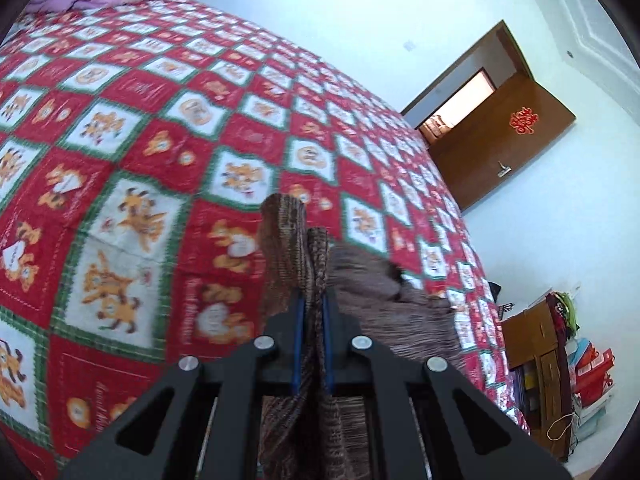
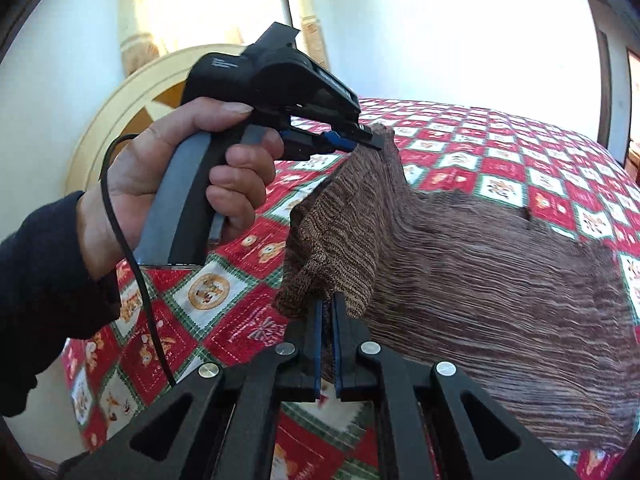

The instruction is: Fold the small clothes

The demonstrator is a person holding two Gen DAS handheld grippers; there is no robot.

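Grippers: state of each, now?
Left gripper: shut on the brown knit garment.
Right gripper: shut on the same garment's edge.

Little legible writing is present. On the open brown door point(image 1: 516, 148), in the left wrist view, a red paper-cut ornament point(image 1: 522, 120) is fixed to the panel; its form is that of the Chinese double-happiness character. The red squares of the patterned bedspread point(image 1: 168, 92) carry pale cursive lettering, one line running along a square near the lower left point(image 1: 105, 404), but blur leaves it unreadable. In the right wrist view, the black housing of the left gripper point(image 2: 366, 142) bears a few short pale lines of print point(image 2: 222, 63) on its upper face, too small to read. No numbers or brand names can be made out.
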